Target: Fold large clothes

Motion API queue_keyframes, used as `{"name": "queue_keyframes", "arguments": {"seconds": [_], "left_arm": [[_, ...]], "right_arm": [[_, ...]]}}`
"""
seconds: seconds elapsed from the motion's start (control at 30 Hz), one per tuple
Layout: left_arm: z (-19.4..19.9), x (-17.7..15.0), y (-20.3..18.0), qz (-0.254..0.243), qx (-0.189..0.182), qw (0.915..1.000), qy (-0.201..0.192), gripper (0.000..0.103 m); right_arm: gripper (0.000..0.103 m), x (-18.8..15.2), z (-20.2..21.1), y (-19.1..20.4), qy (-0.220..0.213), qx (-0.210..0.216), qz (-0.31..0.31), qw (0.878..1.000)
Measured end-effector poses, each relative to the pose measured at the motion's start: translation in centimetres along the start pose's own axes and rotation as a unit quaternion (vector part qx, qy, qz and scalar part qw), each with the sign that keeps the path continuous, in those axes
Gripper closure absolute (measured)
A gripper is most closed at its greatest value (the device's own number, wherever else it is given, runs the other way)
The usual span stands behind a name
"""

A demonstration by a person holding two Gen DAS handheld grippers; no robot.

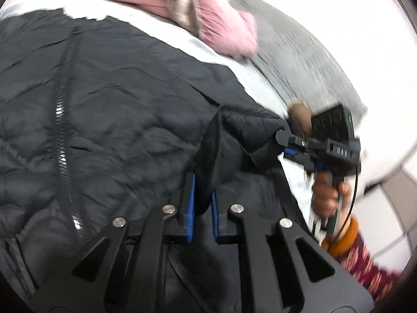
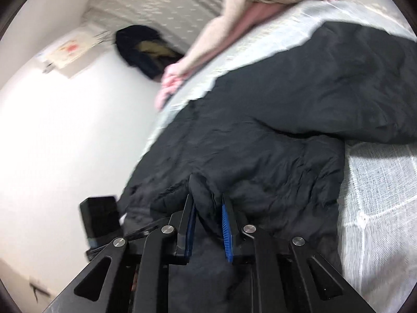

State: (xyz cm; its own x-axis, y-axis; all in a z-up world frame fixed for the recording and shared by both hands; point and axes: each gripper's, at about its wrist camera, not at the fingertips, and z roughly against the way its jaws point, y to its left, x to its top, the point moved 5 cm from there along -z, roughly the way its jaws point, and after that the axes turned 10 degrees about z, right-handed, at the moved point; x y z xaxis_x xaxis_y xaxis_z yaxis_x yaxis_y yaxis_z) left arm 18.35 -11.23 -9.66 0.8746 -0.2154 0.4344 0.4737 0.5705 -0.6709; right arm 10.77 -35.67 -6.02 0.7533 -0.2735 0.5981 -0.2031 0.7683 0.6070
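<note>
A black puffer jacket (image 1: 117, 91) lies spread on a bed, its zipper (image 1: 62, 120) running down the left of the left wrist view. My left gripper (image 1: 202, 190) is shut on a raised fold of the jacket, black cloth pinched between its blue pads. To the right, a hand (image 1: 325, 195) holds my right gripper (image 1: 281, 142) at the jacket's edge. In the right wrist view the right gripper (image 2: 207, 208) is shut on a bunched fold of the same jacket (image 2: 260, 130). Both pictures are blurred.
The bed's pale woven cover (image 2: 378, 195) shows bare to the right of the jacket. Pink and beige clothes (image 1: 226, 34) lie heaped at the far side (image 2: 234, 26). A dark garment (image 2: 146, 49) lies by the wall. Grey patterned floor (image 1: 299, 52) runs beside the bed.
</note>
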Motion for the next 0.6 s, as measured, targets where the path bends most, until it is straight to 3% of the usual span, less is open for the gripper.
{"name": "queue_keyframes", "arguments": {"seconds": [0.1,0.23,0.3,0.37,0.5,0.6], "left_arm": [[0.4,-2.5,-0.9,-0.065,0.034,0.9948,0.072,0.091],[1.8,-4.4,0.3,-0.113,0.114,0.9809,0.110,0.082],[3.3,-4.3,1.1,-0.103,0.137,0.9801,0.100,0.066],[4.7,-3.7,1.1,-0.096,0.145,0.9818,0.076,0.061],[5.9,-1.2,-0.7,-0.062,0.097,0.9933,0.005,0.054],[3.6,-0.2,-2.4,-0.054,0.080,0.9952,-0.018,0.053]], "right_arm": [[0.084,-2.7,0.8,0.3,0.078,-0.050,0.026,0.995],[0.082,-6.3,2.5,-1.4,0.149,-0.101,0.017,0.983],[0.079,-6.6,3.9,-1.6,0.145,-0.130,0.031,0.980],[0.071,-6.2,5.2,-1.3,0.123,-0.145,0.040,0.981],[0.064,-4.5,6.6,0.9,0.048,-0.142,0.056,0.987],[0.064,-3.3,5.4,2.9,0.005,-0.157,0.087,0.984]]}}
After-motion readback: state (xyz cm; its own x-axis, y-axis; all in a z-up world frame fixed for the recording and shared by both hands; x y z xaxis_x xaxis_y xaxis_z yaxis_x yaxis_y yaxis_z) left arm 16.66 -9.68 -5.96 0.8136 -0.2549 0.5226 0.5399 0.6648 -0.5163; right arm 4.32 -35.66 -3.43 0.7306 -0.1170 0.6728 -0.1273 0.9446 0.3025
